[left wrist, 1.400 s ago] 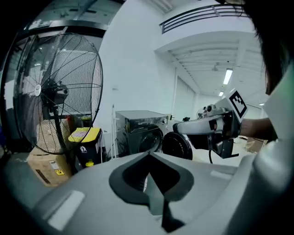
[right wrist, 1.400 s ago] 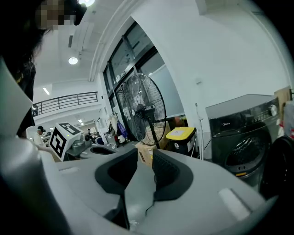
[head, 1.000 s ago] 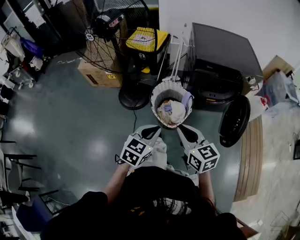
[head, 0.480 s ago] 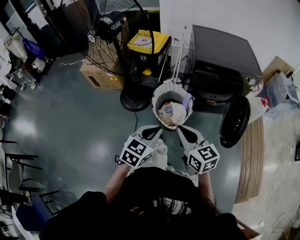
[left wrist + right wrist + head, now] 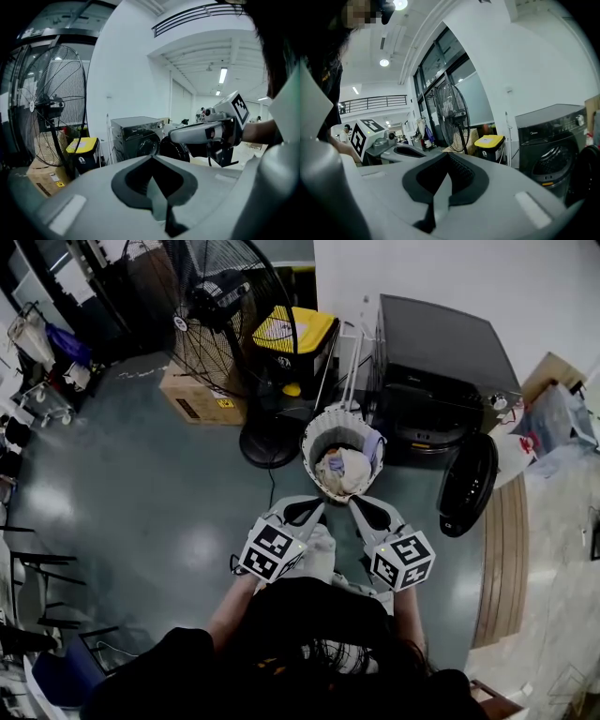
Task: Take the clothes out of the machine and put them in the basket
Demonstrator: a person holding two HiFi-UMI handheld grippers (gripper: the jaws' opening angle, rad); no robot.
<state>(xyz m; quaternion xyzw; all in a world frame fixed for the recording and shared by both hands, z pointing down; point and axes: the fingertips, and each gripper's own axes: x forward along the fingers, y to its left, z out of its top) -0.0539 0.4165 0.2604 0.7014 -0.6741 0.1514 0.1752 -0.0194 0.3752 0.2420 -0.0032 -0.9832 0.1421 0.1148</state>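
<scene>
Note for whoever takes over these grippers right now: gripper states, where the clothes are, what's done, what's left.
Left gripper: shut, empty, tip near the basket's near rim.
Right gripper: shut, empty, next to the left one.
Clothes: a pile lies in the basket.
Machine: right of the basket, door open.
Left to do: look into the drum. These views don't show whether any clothes remain inside.
</scene>
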